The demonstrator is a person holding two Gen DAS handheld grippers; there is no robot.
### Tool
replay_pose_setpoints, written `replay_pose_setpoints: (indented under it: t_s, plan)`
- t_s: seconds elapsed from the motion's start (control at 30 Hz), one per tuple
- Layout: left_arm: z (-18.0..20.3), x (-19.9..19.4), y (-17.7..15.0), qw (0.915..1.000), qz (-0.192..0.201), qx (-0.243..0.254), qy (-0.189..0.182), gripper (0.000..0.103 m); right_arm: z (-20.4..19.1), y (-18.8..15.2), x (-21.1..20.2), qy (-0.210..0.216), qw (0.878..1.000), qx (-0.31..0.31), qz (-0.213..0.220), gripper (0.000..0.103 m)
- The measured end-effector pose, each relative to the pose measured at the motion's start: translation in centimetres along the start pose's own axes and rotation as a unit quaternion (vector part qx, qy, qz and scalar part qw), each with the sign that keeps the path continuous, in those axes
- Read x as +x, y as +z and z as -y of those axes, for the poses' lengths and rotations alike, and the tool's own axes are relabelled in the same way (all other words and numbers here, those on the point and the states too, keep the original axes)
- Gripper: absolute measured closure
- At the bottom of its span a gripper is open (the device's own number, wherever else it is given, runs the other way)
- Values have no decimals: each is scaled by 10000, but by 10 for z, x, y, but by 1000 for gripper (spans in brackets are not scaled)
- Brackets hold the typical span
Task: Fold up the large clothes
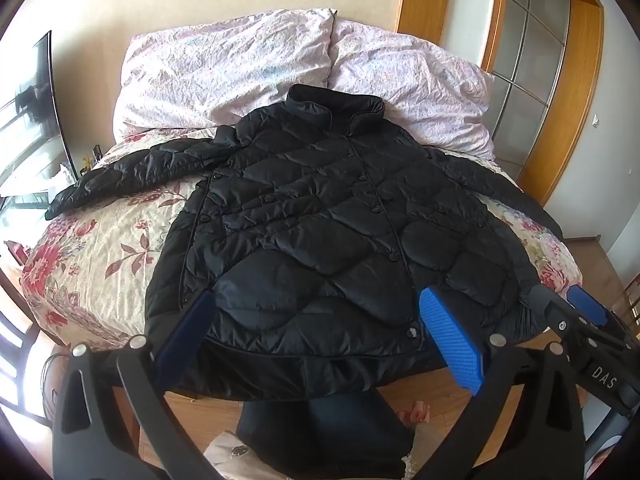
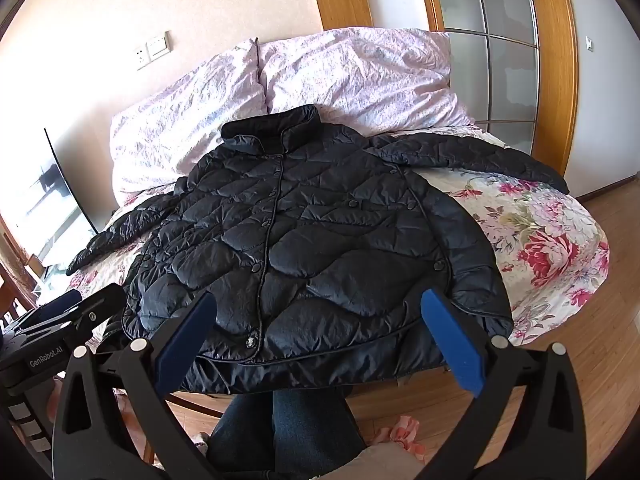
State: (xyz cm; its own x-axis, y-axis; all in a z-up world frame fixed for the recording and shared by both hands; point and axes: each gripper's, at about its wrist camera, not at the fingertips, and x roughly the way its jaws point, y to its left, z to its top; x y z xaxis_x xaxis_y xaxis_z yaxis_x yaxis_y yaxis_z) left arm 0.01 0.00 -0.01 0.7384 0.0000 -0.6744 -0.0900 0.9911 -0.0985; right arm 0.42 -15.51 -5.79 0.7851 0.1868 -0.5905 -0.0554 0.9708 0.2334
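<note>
A black quilted jacket lies front-up and spread flat on a bed, collar toward the pillows, hem hanging over the near edge, both sleeves stretched out sideways. My left gripper hovers open above the hem, blue pads wide apart with nothing held. My right gripper is likewise open above the hem, a little to the right. In the left wrist view the right gripper shows at the right edge. The left gripper's body appears at the left of the right wrist view.
The bed has a floral cover and two pale pillows against the wall. A person's legs in jeans stand at the bed's foot on a wooden floor. A wooden glazed door is at the right.
</note>
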Motion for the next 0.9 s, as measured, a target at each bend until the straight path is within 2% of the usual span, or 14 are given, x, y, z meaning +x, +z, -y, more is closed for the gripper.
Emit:
replay_pose_setpoints:
  t_s: [0.9]
  plan:
    - [-1,-2,0,10000,5,-20,4,2,-1,0,0,-1,10000,-7,-6,1]
